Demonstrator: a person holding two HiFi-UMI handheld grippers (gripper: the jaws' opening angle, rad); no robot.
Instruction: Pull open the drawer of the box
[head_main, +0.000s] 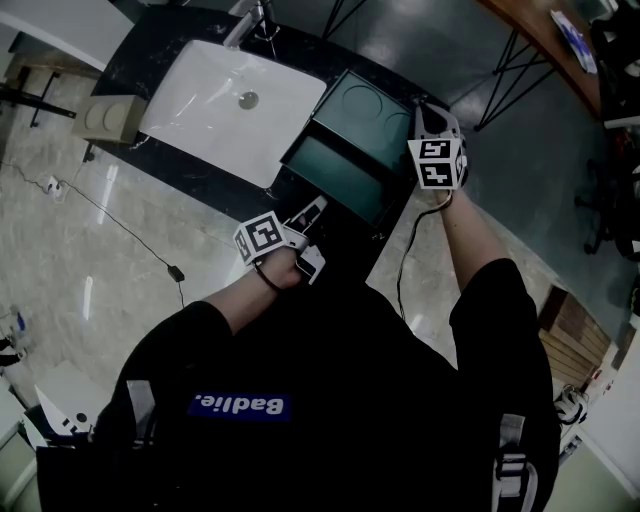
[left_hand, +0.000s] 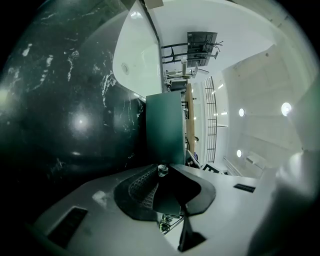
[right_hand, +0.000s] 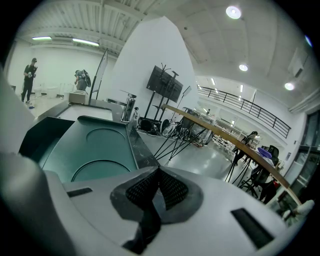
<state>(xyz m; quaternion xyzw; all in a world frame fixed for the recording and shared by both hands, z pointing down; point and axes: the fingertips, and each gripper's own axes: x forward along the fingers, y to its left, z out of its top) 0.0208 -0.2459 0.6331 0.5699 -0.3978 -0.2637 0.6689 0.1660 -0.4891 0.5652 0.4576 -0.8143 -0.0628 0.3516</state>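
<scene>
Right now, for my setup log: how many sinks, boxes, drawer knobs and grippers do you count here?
white sink: 1
green box: 1
drawer knob: 1
grippers: 2 (left gripper, right gripper)
total: 5

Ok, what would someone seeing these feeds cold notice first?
The green box stands out first, on the dark counter just right of the white sink. The left tool is closed on the small clear knob of the drawer. The right tool is shut and empty at the box's right edge.
</scene>
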